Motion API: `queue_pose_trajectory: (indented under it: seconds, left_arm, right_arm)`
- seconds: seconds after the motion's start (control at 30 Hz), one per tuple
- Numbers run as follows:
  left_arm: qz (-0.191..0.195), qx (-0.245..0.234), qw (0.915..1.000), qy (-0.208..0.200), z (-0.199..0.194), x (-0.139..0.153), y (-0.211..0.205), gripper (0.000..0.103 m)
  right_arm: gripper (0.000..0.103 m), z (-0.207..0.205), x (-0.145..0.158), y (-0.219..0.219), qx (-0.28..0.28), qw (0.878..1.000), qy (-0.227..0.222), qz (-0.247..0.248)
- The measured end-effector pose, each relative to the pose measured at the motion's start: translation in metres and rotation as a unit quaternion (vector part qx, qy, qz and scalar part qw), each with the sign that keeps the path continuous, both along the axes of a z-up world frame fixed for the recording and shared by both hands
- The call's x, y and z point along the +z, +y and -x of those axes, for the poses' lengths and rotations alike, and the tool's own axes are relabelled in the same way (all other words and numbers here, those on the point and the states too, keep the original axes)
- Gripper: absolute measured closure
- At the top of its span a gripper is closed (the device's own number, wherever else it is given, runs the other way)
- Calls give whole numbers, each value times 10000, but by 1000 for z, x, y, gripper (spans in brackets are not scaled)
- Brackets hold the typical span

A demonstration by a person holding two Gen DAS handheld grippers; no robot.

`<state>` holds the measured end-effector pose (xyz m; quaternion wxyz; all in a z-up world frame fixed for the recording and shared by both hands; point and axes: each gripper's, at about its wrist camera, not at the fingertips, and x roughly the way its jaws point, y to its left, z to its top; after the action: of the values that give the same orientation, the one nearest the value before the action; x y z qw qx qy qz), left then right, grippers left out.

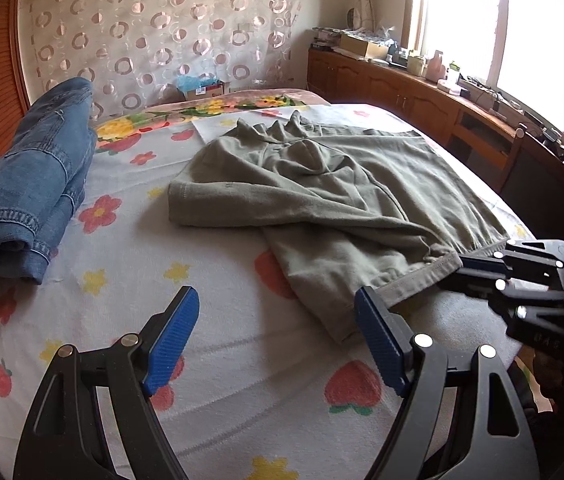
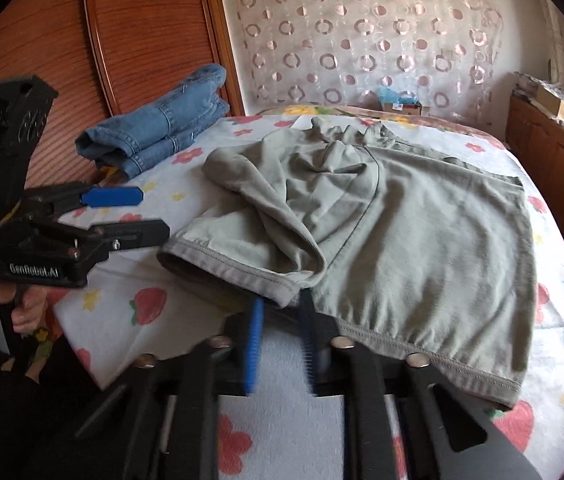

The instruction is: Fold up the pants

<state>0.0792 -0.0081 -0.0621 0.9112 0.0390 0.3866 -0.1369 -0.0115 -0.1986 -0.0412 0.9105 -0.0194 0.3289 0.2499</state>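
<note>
Here the right gripper point(image 2: 280, 316) blurs at the pants point(image 2: 402, 216) hem, jaws nearly closed; grip unclear. Left gripper point(image 1: 276, 316) gapes empty. Pants lie crumpled on the bed point(image 1: 210, 320), hems nearest.

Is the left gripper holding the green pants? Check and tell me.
No. The left gripper stands wide open over the flowered sheet, nothing between its fingers, beside the green pants.
</note>
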Motion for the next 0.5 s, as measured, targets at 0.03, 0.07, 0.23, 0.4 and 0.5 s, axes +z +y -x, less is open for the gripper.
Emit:
queue_pose_trajectory:
  seconds: [0.03,0.07,0.23,0.4,0.5]
  left_arm:
    - [-7,-16,10000,-4,0,0,-1,22]
    - [-11,-34,10000,-14,1,1,-3,22]
    - [-22,-117,9999,-78,-1,6,-11,22]
    - [-47,-206,9997,-153,-7,14,-20,22]
    - [-81,-264,9994,-208,-10,19,-25,22]
  right_arm:
    - [97,0,2,-2,6,10000,-28,-46]
    - [98,1,4,-3,-10,9999,-85,-74]
    - [100,10,20,-22,-141,9987,-426,-221]
    - [101,17,33,-48,-389,9968,-647,-258]
    - [101,24,38,-62,-565,9953,-750,-256]
